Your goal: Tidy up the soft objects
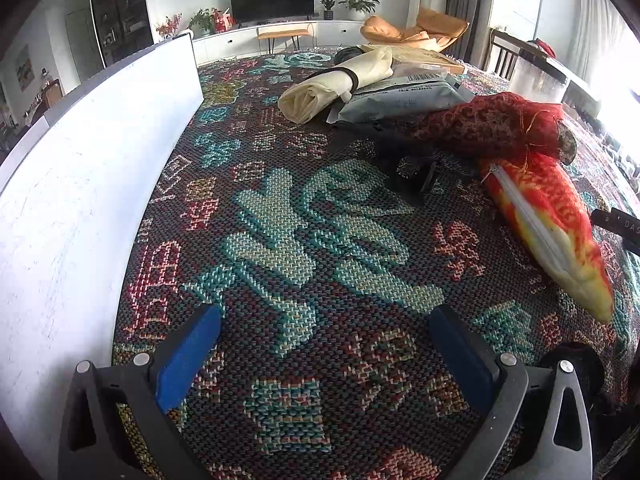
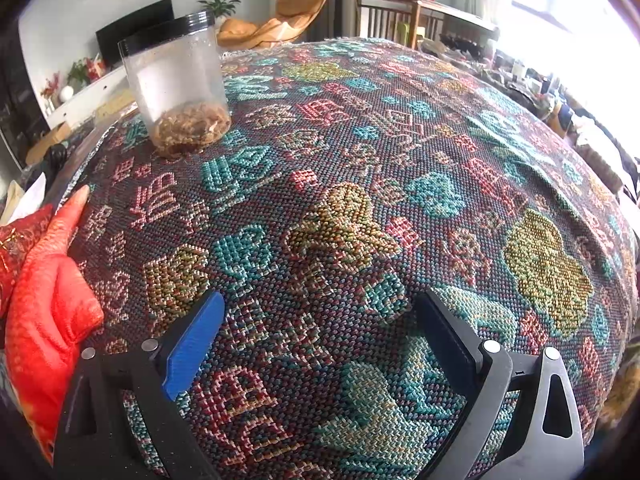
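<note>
Woven cloth [image 1: 304, 240] in teal, red and gold covers the whole work surface, and both grippers hang low over it.

The left gripper [image 1: 324, 344] points forward along the cloth with its blue-padded fingers [image 1: 188, 356] spread wide and nothing between them. Beside it on one side runs a white box wall [image 1: 92, 168]. On the other side of the left gripper, a little ahead, a red and yellow fish-shaped plush [image 1: 548, 232] lies on the cloth with its zipper facing up. Just beyond the plush, touching its far end, sits a red lace pouch [image 1: 492, 120], and a black item lies on the cloth near it, too dark to identify. Farther on, a rolled cream cloth [image 1: 336, 84] held by a dark band rests against a grey plastic mailer [image 1: 400, 98].

The right gripper [image 2: 320, 332] also points across the cloth, tilted slightly down, fingers [image 2: 192, 344] apart and empty. The same plush [image 2: 48, 312] lies at the frame edge beside it, clear of the fingers. Well ahead stands a clear jar [image 2: 178, 80] with a black lid, upright, with brown shreds at its bottom.
</note>
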Demonstrator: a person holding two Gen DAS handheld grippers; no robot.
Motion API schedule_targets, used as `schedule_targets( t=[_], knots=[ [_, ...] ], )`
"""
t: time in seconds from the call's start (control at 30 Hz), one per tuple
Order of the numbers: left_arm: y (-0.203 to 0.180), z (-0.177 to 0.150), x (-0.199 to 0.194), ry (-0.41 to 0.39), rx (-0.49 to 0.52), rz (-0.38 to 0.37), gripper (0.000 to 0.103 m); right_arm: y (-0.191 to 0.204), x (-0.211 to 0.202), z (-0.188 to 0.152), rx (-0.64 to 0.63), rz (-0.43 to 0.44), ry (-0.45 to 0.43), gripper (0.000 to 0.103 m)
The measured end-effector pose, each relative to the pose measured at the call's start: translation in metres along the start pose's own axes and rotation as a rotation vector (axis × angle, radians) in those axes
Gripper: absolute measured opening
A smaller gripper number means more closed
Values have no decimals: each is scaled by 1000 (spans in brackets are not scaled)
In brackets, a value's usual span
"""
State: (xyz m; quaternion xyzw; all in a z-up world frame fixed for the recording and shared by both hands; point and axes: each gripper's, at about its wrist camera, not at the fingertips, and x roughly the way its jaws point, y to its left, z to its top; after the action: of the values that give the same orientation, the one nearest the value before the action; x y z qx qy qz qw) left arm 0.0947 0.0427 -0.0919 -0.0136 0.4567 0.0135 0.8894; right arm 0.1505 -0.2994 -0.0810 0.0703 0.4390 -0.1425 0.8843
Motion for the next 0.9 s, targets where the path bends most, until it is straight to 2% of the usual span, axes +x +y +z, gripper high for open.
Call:
schedule_targets(
  t=[0.9],
  knots=[
    [-1,-1,0,0,0,0,103,0,0,0,0,0,0,98]
  ],
)
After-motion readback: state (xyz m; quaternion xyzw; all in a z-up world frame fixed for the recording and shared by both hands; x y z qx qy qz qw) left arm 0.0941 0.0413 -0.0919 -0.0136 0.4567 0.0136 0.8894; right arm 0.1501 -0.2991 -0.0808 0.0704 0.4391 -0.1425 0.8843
